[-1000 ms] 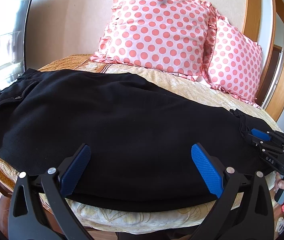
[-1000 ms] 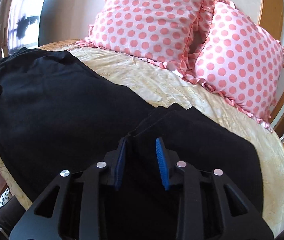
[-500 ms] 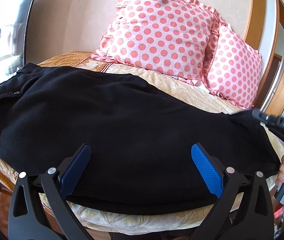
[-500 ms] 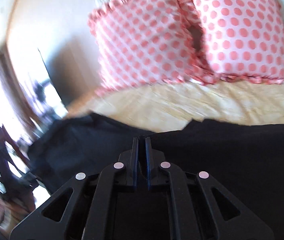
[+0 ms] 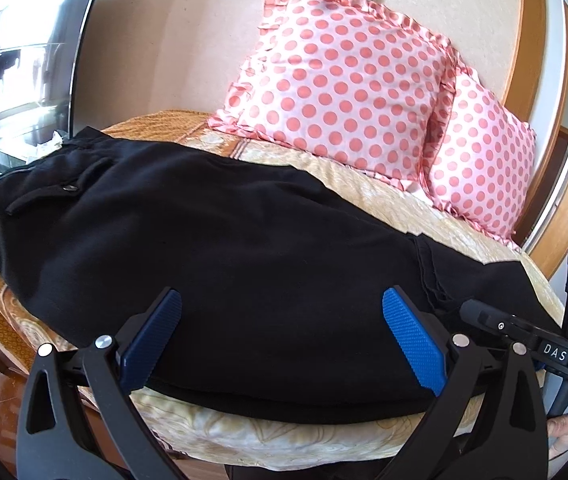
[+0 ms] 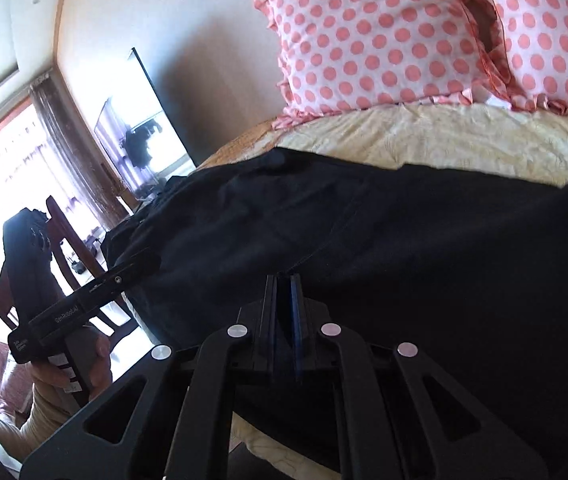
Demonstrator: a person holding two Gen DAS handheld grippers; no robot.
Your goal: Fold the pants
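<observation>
Black pants (image 5: pixel 244 240) lie spread across the bed, waistband and buttoned pocket at the far left, leg ends at the right. My left gripper (image 5: pixel 282 300) stands open just above their near edge, with nothing between its blue pads (image 5: pixel 411 344). In the left wrist view my right gripper (image 5: pixel 469 308) comes in from the right at the bunched leg end. In its own view the right gripper (image 6: pixel 284 280) is shut on the pants (image 6: pixel 403 260), and a taut crease runs from its tips into the cloth. The left gripper (image 6: pixel 140 264) shows there at the left, held by a hand (image 6: pixel 84 364).
Two pink polka-dot pillows (image 5: pixel 343 80) (image 5: pixel 483 168) lean on the wall behind the pants. The cream bedcover (image 5: pixel 284 436) hangs over the near edge. A dark screen (image 5: pixel 16 60) stands at the left, a wooden frame (image 5: pixel 535 80) at the right, and a wooden chair (image 6: pixel 68 240) beside the bed.
The right gripper closed on the leg end of the pants, rolled and swung left, bunching the hem. The left gripper stayed open and shifted only slightly.
</observation>
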